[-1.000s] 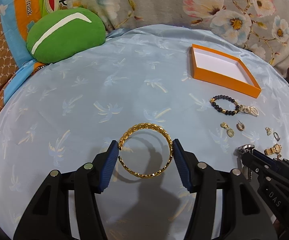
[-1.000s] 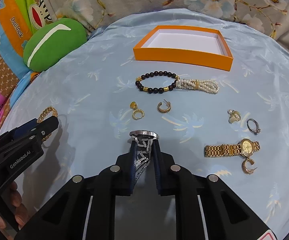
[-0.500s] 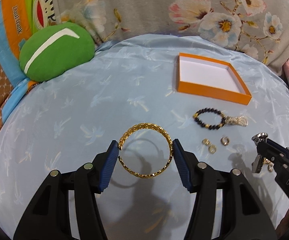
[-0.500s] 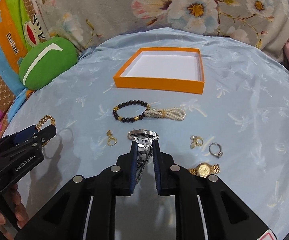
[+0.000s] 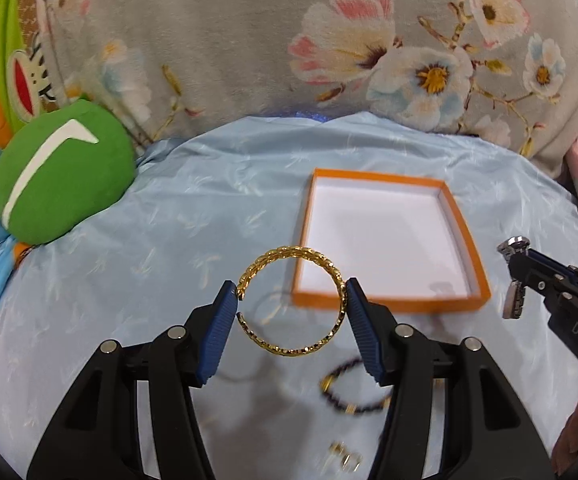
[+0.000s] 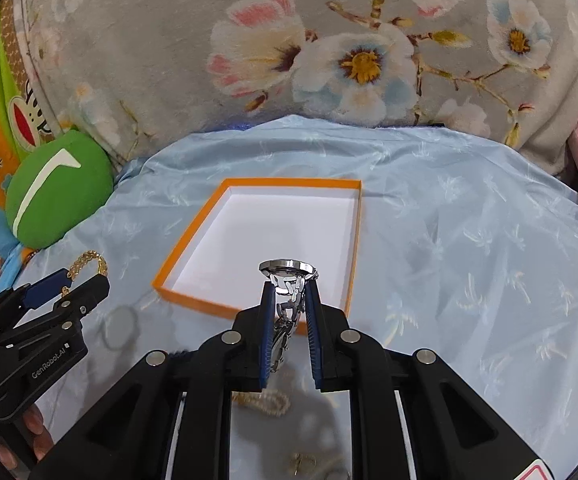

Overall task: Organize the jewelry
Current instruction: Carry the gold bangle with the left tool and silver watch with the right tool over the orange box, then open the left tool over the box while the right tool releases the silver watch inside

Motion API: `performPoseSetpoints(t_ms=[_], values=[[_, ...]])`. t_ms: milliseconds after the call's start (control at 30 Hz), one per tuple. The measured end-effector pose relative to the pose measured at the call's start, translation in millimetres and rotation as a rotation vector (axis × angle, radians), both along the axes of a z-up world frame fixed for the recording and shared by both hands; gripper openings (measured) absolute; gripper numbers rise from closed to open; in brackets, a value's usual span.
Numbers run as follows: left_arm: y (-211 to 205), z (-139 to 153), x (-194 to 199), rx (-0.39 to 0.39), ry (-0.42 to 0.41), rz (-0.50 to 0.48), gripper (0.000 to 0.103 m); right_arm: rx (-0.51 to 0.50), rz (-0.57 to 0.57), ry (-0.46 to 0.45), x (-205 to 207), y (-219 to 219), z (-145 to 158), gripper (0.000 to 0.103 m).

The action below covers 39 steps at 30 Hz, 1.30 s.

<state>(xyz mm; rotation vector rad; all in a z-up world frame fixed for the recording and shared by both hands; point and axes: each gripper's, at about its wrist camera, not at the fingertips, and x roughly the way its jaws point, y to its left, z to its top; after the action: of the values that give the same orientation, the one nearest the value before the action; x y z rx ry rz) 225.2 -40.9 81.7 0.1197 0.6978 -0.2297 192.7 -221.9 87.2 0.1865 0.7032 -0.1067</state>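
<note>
Left tongs (image 5: 291, 304): blue ribbed pads set fairly wide, pressing on opposite sides of an open gold chain-link bangle (image 5: 292, 300), held off the bed.
Right tongs (image 6: 289, 312): nearly closed, pinching the metal link strap of a silver wristwatch (image 6: 287, 276); the round case sits just above the tips.
Orange shallow cardboard box with white inside (image 5: 389, 240): just ahead of both tongs, nothing in it yet.
Bangle handling: light and stiff, but springy at its gap beside the left pad; a hard squeeze could likely flex it or make it pop out. Holding across the widest part looks sound.
Watch handling: heavier; the jointed strap is limp and smooth, so the case may swing or slip. Best lowered gently, glass kept clear of the box wall.
Below the tongs: a dark beaded bracelet with gold spacers (image 5: 353, 392) and small gold earrings (image 5: 343, 454), blurred.
Bed cover: pale blue satin sheet with a palm print (image 6: 469, 240), sleek and creased, so loose pieces may slide.
</note>
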Motion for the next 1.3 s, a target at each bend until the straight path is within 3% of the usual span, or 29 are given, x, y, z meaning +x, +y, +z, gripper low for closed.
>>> performPoseSetpoints(t_ms=[167, 400, 867, 1067, 1133, 1200, 1300], values=[[-28, 0, 52, -0.014, 0.010, 0.000, 0.054, 0.031, -0.001, 0.027, 53, -27, -10, 0.014], [-56, -22, 108, -0.006, 0.056, 0.018, 0.054, 0.049, 0.011, 0.063, 104, -48, -33, 0.014], [-91, -52, 138, 0.072, 0.106, -0.019, 0.054, 0.000, 0.015, 0.142, 136, -58, -57, 0.015], [-94, -59, 139, 0.081, 0.111, -0.019, 0.055, -0.024, 0.012, 0.122, 133, -54, -58, 0.015], [-94, -60, 137, 0.087, 0.094, -0.009, 0.061, -0.024, 0.012, 0.117, 131, -53, -57, 0.016], [-93, -58, 134, 0.083, 0.071, -0.003, 0.075, -0.031, 0.010, 0.104, 126, -51, -56, 0.016], [-91, -53, 128, 0.078, 0.046, -0.002, 0.081, -0.034, 0.001, 0.081, 116, -50, -53, 0.018]])
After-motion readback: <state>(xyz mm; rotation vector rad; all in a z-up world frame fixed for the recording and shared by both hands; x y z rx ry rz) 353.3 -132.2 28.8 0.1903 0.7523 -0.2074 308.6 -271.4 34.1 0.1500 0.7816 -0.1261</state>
